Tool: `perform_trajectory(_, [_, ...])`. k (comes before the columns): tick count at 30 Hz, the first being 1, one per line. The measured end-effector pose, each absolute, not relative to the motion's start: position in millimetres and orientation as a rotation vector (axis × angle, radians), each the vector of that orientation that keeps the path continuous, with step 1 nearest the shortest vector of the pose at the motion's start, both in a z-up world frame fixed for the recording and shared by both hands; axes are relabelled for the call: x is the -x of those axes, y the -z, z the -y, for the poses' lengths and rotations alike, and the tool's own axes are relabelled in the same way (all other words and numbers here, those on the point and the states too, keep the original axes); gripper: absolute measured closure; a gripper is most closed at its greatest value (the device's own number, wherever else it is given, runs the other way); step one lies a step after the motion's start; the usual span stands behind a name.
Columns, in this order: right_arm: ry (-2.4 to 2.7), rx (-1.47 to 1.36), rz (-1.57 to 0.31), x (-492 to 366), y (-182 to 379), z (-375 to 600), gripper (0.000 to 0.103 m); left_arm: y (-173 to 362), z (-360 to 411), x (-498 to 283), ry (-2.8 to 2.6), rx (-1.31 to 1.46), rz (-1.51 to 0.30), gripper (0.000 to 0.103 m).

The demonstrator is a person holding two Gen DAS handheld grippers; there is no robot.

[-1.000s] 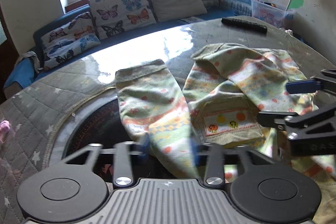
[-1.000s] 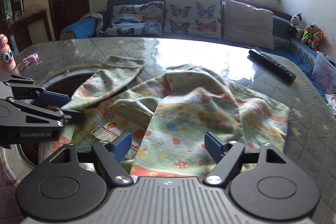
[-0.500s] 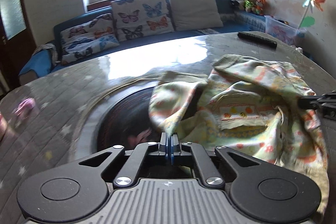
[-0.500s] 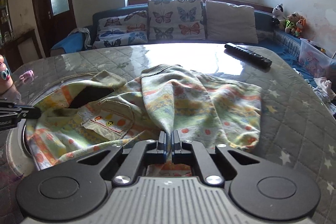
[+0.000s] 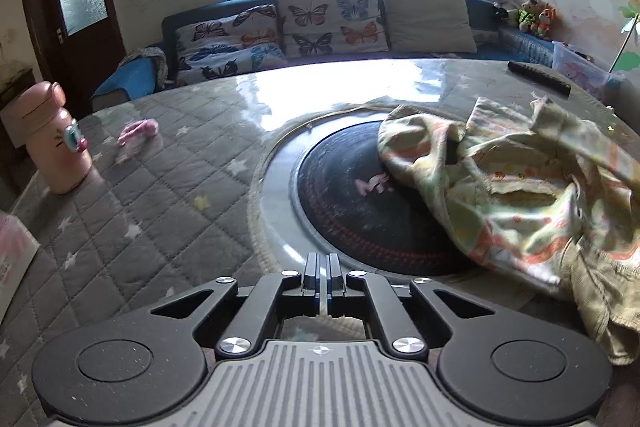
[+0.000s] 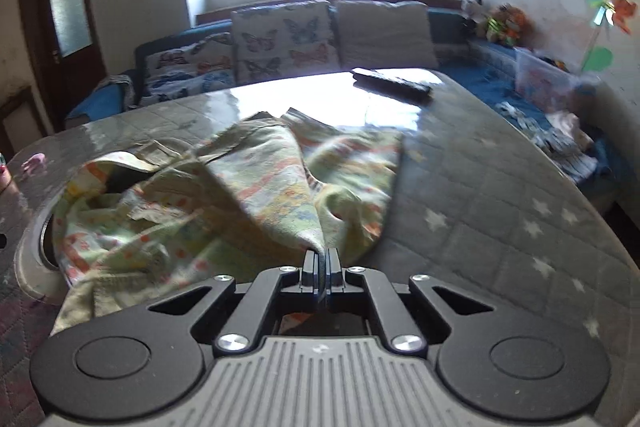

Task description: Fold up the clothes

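Right wrist view: our right claw [image 6: 321, 269] is pinched on a fold of the patterned children's trousers [image 6: 224, 195], which run away from it to the left and forward across the quilted worktop [image 6: 500, 195], bunched rather than flat. In the left wrist view our left claw [image 5: 321, 277] has its fingers pressed together with no cloth visibly between them; the trousers [image 5: 520, 187] lie to its right, partly over the dark round inset [image 5: 352, 195]. Only this view shows that inset fully and the pink bottle [image 5: 56, 139]. We judge the right claw nearer the cloth.
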State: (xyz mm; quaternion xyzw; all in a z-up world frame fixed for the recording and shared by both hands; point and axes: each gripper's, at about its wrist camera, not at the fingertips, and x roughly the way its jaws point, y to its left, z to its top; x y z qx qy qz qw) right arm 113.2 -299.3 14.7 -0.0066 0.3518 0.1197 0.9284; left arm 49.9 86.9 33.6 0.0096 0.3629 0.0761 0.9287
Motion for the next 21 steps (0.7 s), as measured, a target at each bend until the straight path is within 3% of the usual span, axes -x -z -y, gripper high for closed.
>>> perform_trajectory(2, [-0.216,0.012,-0.750,-106,-9,310,0.100,-34,-88,-50,-0.156,-0.018,-0.742,0.081])
perform_trajectory(4, [-0.212,0.024,-0.763,-102,-7,315,0.094,-36,-79,-62,-0.139,-0.039,-0.725,0.050])
perform_trajectory(7, [-0.234,0.050,-0.743,-98,-14,315,0.087,-39,-65,-83,-0.109,-0.070,-0.701,0.044])
perform_trajectory(9, [-0.252,0.065,-0.714,-103,-21,309,0.074,-40,-57,-98,-0.094,-0.088,-0.693,0.034])
perform_trajectory(10, [-0.263,0.071,-0.700,-107,-24,306,0.069,-41,-53,-106,-0.091,-0.096,-0.690,0.033])
perform_trajectory(17, [-0.319,0.089,-0.689,-163,-21,283,0.069,-44,-21,-162,-0.007,-0.134,-0.672,0.036])
perform_trajectory(19, [-0.318,0.076,-0.701,-182,-16,281,0.069,-44,-10,-181,0.033,-0.135,-0.679,0.056])
perform_trajectory(21, [-0.311,0.064,-0.711,-194,-13,282,0.069,-38,1,-203,0.067,-0.134,-0.695,0.064])
